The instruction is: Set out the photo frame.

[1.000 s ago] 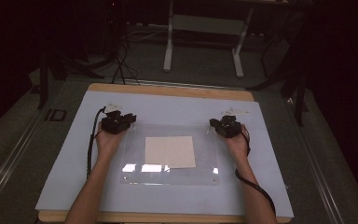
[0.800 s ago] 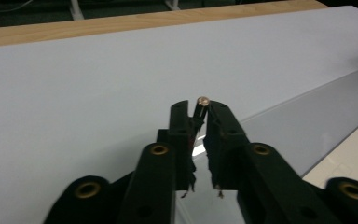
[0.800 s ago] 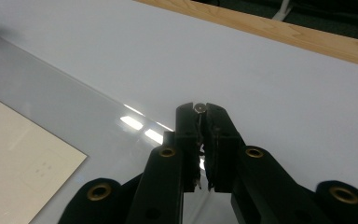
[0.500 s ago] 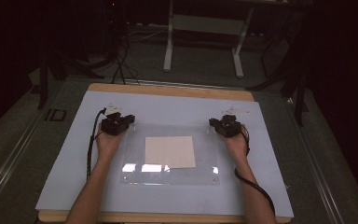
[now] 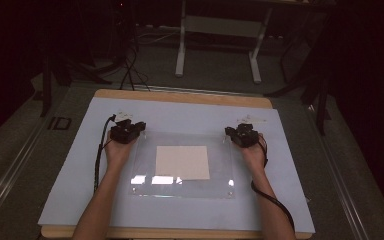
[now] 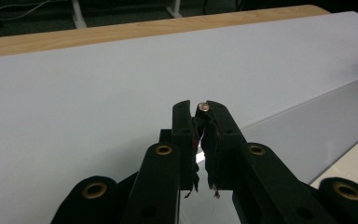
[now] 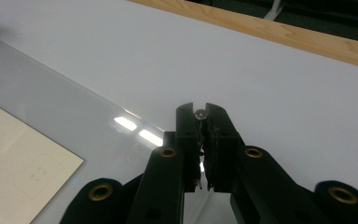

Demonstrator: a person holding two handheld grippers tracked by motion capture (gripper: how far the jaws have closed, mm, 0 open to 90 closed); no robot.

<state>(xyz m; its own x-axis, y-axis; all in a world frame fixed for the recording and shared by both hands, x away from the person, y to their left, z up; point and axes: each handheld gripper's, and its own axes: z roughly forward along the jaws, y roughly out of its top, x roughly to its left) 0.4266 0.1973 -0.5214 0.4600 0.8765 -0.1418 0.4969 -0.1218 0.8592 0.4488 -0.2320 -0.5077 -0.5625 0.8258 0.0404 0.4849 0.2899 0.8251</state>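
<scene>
Left gripper (image 5: 129,131) clamped on the far-left corner standoff (image 6: 203,107) of the clear acrylic sheet (image 5: 180,187) mid-table; right gripper (image 5: 241,135) pinching the far-right standoff (image 7: 200,112). Corners gripped, sheet over paper (image 5: 182,162) seemingly not yet lifted.

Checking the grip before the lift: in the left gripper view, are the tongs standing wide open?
No, the left tongs are closed on a small metal stud at the corner of the clear sheet.

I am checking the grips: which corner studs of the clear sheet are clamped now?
The two far studs: left gripper holds one, right gripper the other.
</scene>
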